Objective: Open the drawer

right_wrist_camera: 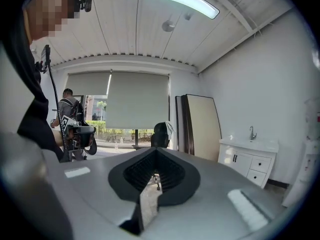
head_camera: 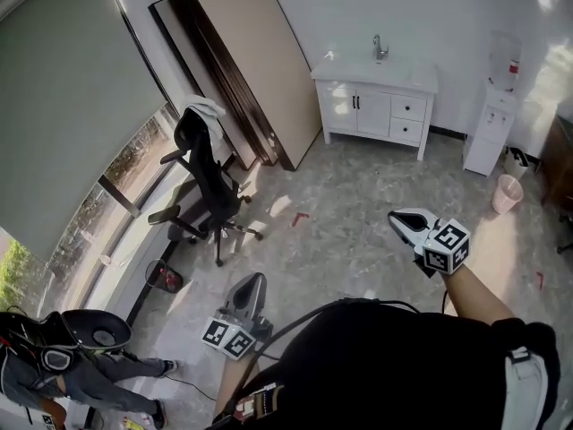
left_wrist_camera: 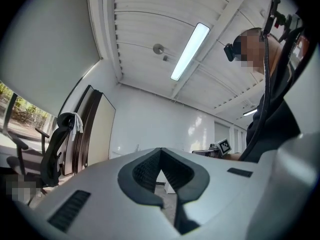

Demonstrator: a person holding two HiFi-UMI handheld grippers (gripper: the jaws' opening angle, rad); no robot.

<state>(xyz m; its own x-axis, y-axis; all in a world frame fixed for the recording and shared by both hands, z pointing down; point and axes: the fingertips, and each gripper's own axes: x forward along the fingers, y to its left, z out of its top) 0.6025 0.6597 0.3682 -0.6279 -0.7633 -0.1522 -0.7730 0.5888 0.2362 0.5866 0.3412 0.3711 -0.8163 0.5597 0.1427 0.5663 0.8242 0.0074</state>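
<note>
Our right gripper and left gripper both have their jaws closed on nothing. We judge this the approach: the drawers sit in the white cabinet at the far wall, well apart from us. Next we must cross, part one pair of jaws and take a knob. The floor between is open; the chair stands off left

- Floor between right claw and white cabinet: bare, straight lane to the drawers.
- Office chair: left of that lane, ahead of left claw, well apart from the cabinet.
- Leaning boards: against the wall, near the cabinet's left side.
- Water dispenser and pink bin: right of the cabinet, off the lane.
</note>
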